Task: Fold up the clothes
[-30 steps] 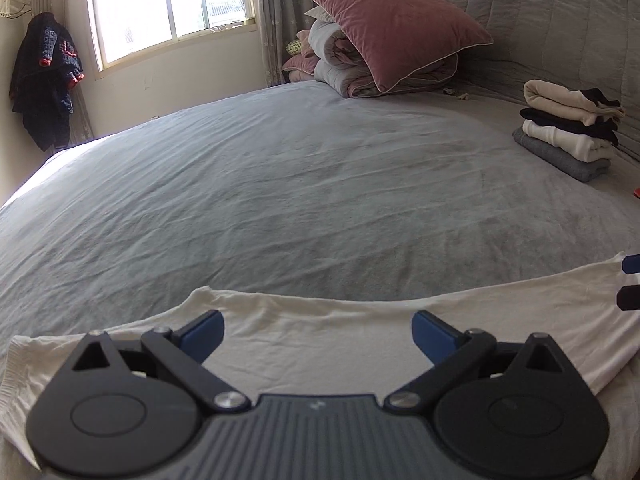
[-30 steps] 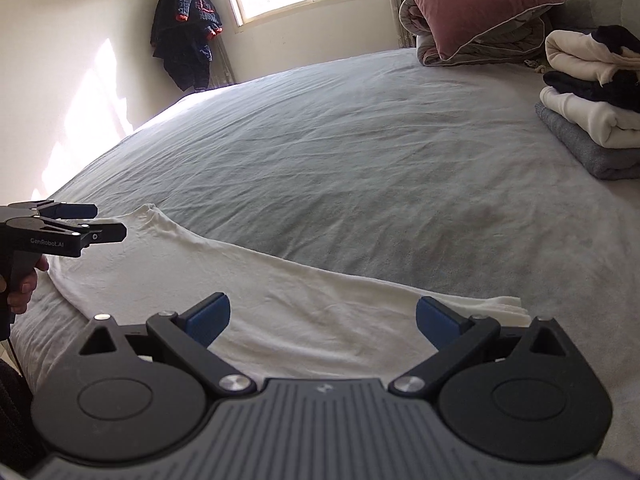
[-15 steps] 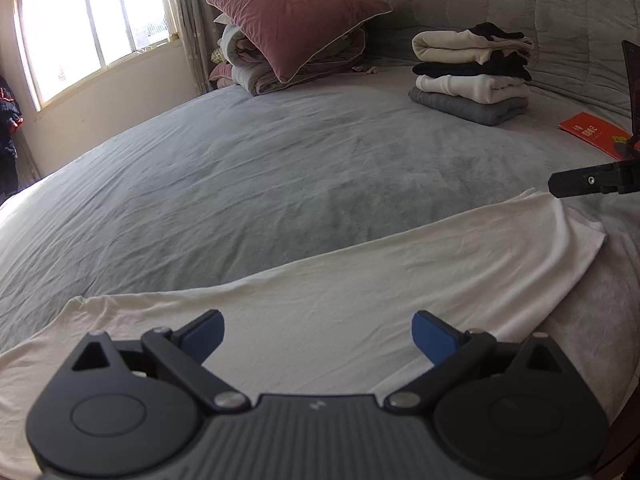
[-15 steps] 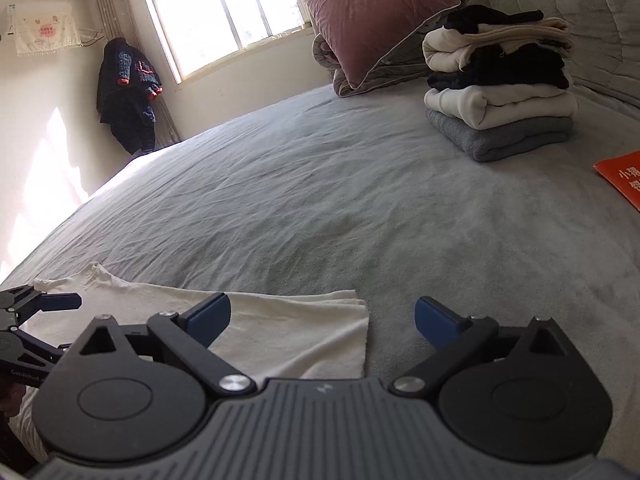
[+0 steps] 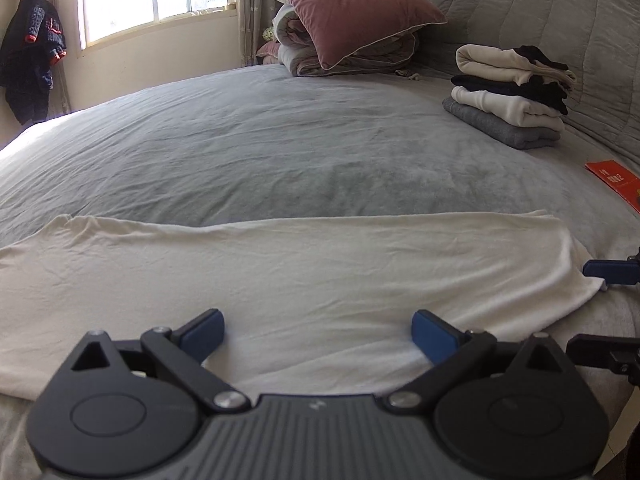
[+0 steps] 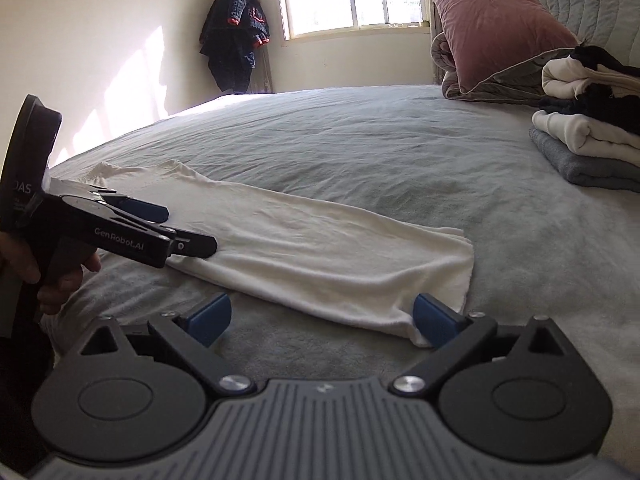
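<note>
A long white garment (image 5: 304, 276), folded into a strip, lies across the near side of the grey bed (image 5: 280, 152). My left gripper (image 5: 318, 334) is open just above the strip's near edge, with nothing between its blue pads. My right gripper (image 6: 322, 320) is open too, low at the strip's right end; its right pad touches the near corner of the white garment (image 6: 320, 248). In the right wrist view a hand (image 6: 60, 280) holds the left gripper (image 6: 180, 228) over the cloth's near edge. One of the right gripper's fingers (image 5: 608, 272) shows beside the strip's right end.
A stack of folded clothes (image 5: 508, 96) sits at the far right by the quilted headboard. A pink pillow (image 5: 352, 12) rests on a rolled quilt behind it. A red booklet (image 5: 614, 184) lies near the right edge. A dark jacket (image 6: 236, 40) hangs by the window.
Both views have swung. The right gripper has dropped to the near right corner of the strip, and the left gripper sits closer over its near edge. Both remain open.
</note>
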The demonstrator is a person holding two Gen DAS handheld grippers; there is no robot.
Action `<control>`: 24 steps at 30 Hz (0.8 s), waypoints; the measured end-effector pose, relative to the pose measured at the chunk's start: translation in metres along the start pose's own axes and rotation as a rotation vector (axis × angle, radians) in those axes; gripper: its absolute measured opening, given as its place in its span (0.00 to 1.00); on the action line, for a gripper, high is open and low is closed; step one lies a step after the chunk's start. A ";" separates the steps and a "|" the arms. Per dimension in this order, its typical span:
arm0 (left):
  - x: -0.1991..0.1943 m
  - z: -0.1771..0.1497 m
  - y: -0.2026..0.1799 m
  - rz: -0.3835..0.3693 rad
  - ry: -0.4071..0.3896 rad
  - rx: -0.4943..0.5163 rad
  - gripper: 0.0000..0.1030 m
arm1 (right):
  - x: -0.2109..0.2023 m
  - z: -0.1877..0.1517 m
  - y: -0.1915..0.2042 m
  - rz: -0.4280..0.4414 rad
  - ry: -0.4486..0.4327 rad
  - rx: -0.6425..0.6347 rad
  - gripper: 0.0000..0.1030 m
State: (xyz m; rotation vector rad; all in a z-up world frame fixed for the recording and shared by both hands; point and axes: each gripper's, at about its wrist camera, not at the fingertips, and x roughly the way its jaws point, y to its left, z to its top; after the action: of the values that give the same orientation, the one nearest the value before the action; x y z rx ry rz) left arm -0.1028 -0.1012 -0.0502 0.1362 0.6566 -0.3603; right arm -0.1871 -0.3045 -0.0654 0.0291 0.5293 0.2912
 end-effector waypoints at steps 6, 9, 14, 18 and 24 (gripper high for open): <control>-0.001 -0.002 0.000 -0.002 -0.009 0.001 0.99 | -0.016 -0.011 -0.025 -0.091 -0.012 0.025 0.96; -0.001 0.001 0.000 -0.001 -0.003 -0.005 0.99 | -0.026 -0.008 -0.041 -0.085 -0.047 0.136 0.96; -0.006 0.002 0.002 -0.005 0.000 -0.037 0.99 | -0.023 -0.002 -0.062 -0.025 -0.067 0.328 0.93; -0.009 0.004 0.001 -0.007 0.013 -0.064 0.99 | -0.020 0.002 -0.075 0.002 -0.053 0.424 0.80; -0.012 0.016 -0.007 -0.127 0.038 -0.124 0.94 | -0.021 0.000 -0.071 -0.025 -0.041 0.406 0.68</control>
State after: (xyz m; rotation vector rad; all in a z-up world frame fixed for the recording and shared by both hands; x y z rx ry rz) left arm -0.1051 -0.1084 -0.0299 -0.0172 0.7248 -0.4392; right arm -0.1856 -0.3785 -0.0626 0.4215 0.5406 0.1546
